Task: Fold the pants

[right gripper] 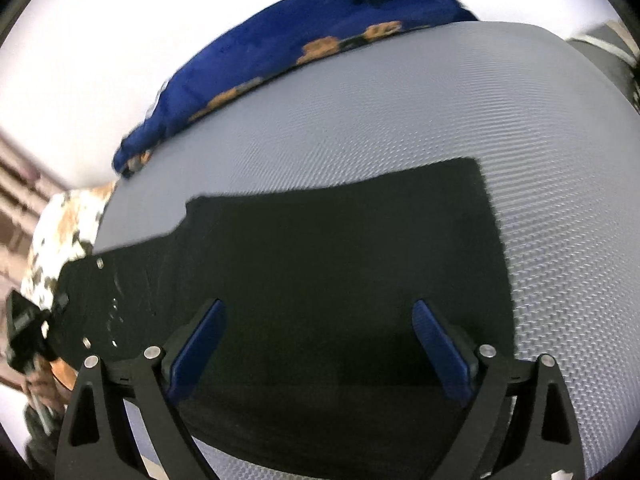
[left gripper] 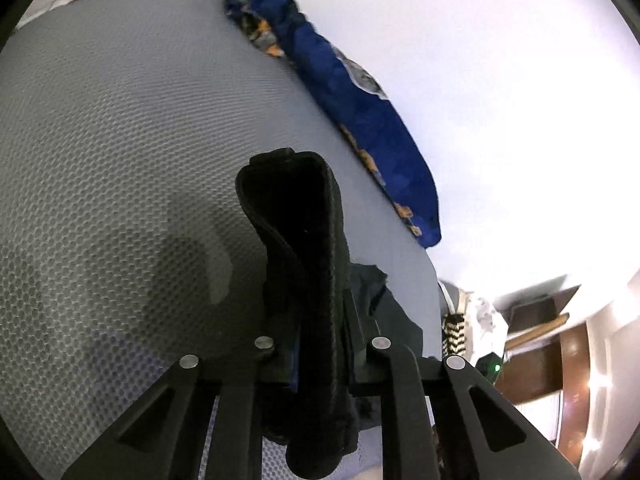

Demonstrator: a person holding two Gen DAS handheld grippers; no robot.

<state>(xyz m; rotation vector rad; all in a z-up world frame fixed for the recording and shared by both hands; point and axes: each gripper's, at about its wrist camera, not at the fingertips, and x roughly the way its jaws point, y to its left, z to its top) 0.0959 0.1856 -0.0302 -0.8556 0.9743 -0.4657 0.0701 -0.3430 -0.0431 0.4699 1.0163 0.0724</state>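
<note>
The work surface is a grey textured mattress (right gripper: 400,100), broad and springy-looking, with a blue patterned blanket (right gripper: 280,40) bunched along its far edge against the wall. The black pants (right gripper: 340,260) lie flat across the middle of it in the right wrist view, one straight edge toward the right and the studded waist end trailing toward the left edge of the mattress, where a patchy white and brown cloth (right gripper: 68,232) sits just beside it. The right gripper (right gripper: 320,356) hangs low over the dark cloth with its blue pads spread wide and nothing between them; whether the tips touch the fabric cannot be told. The left gripper (left gripper: 310,344) is pressed together on a thick rolled band of the pants, which stands up in a loop ahead of its fingers. Risks, in my judgement: first, the pants lie close to the mattress edge on the waist side, so a pull in that direction could drag them over it or into the neighbouring cloth. Second, the left grip holds a bunched wad and not a clean edge, so carrying it across would likely lay a crooked, lumpy fold. Third, with the right tongs unengaged, nothing pins the flat part, and the whole garment may slide. Fourth, the fabric is uniformly black, and layers are hard to tell apart, inviting a pinch of too many.
</note>
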